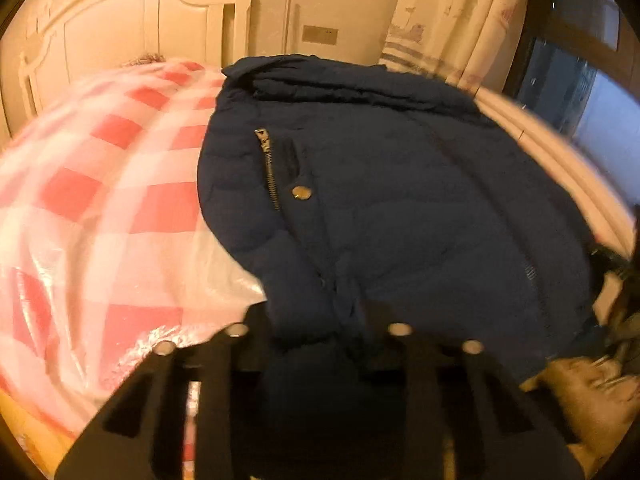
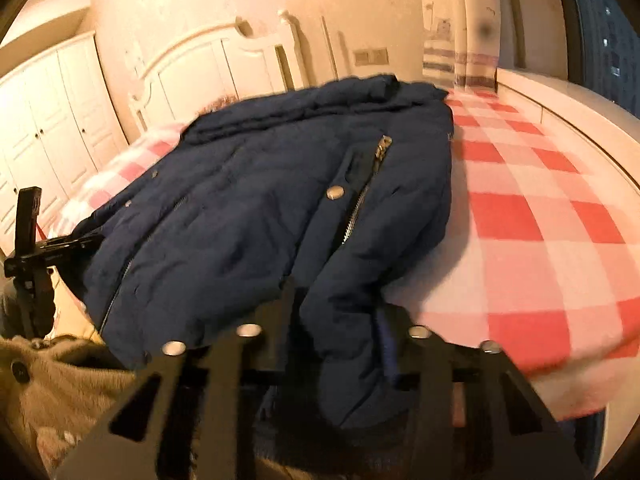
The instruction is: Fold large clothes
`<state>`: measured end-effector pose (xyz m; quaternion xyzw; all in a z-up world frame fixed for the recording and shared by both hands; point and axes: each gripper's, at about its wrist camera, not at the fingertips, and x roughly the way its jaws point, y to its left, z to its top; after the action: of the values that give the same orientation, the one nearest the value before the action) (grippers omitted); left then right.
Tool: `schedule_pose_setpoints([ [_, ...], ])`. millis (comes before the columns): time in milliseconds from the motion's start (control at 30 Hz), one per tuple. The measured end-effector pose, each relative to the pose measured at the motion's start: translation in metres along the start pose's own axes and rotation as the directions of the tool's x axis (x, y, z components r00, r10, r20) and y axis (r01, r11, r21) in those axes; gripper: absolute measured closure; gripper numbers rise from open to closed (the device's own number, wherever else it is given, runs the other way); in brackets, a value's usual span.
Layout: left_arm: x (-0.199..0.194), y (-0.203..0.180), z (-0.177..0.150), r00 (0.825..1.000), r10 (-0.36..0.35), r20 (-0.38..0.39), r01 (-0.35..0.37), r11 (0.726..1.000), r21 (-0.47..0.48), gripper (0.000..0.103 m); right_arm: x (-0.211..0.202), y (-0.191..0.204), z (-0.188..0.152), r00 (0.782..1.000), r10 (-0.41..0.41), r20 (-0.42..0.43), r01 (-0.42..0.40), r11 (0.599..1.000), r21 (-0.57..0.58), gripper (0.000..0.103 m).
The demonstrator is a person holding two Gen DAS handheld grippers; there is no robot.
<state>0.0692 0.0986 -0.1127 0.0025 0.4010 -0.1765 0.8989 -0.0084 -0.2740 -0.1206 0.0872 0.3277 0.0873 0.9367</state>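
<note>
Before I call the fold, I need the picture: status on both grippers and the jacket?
Left gripper and right gripper shut on navy jacket's near hem. Jacket flat on checked bedspread. Nothing in the way.

Right gripper has its jaws clamped on the near hem of the navy puffer jacket, fabric bunched between the fingers. Jacket lies front-up on the red-and-white checked bedspread, collar toward the white headboard, hem overhanging the bed's near edge. Left gripper sits at the jacket's left hem corner; white wardrobe far left.
</note>
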Motion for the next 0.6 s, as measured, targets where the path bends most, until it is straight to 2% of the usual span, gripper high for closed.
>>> schedule_pose_setpoints([
  [67,-0.009,0.002,-0.004,1.0,-0.011,0.016,0.011,1.0,-0.006,0.082,-0.008,-0.013,-0.004,0.998,0.042,0.037,-0.044,0.997,0.069,0.082],
  [200,-0.044,0.009,-0.014,0.995,-0.094,0.045,0.096,0.994,-0.06,0.084,-0.036,-0.016,-0.016,0.992,0.112,0.056,-0.118,0.986,0.121,0.087],
  [267,-0.069,0.015,-0.019,0.988,-0.135,0.074,0.142,0.986,-0.092,0.084,-0.058,-0.01,-0.021,0.982,0.165,0.093,-0.177,0.974,0.144,0.088],
  [333,-0.093,0.021,-0.022,0.976,-0.192,0.107,0.206,0.969,-0.139,0.085,-0.091,-0.001,-0.019,0.961,0.217,0.172,-0.245,0.956,0.159,0.09],
  [400,-0.127,0.023,-0.022,0.949,-0.261,0.178,0.288,0.946,-0.148,0.085,-0.117,0.011,-0.01,0.942,0.234,0.239,-0.271,0.954,0.132,0.091],
  [467,-0.149,0.018,-0.017,0.929,-0.284,0.237,0.319,0.939,-0.128,0.085,-0.14,0.024,0.008,0.919,0.243,0.31,-0.282,0.956,0.085,0.092],
  [533,-0.174,0.018,-0.003,0.887,-0.334,0.319,0.388,0.914,-0.12,0.085,-0.154,0.033,0.032,0.889,0.263,0.374,-0.304,0.951,0.053,0.092],
  [600,-0.185,0.021,0.019,0.856,-0.354,0.376,0.424,0.898,-0.12,0.085,-0.159,0.037,0.062,0.873,0.266,0.41,-0.297,0.955,0.013,0.092],
])
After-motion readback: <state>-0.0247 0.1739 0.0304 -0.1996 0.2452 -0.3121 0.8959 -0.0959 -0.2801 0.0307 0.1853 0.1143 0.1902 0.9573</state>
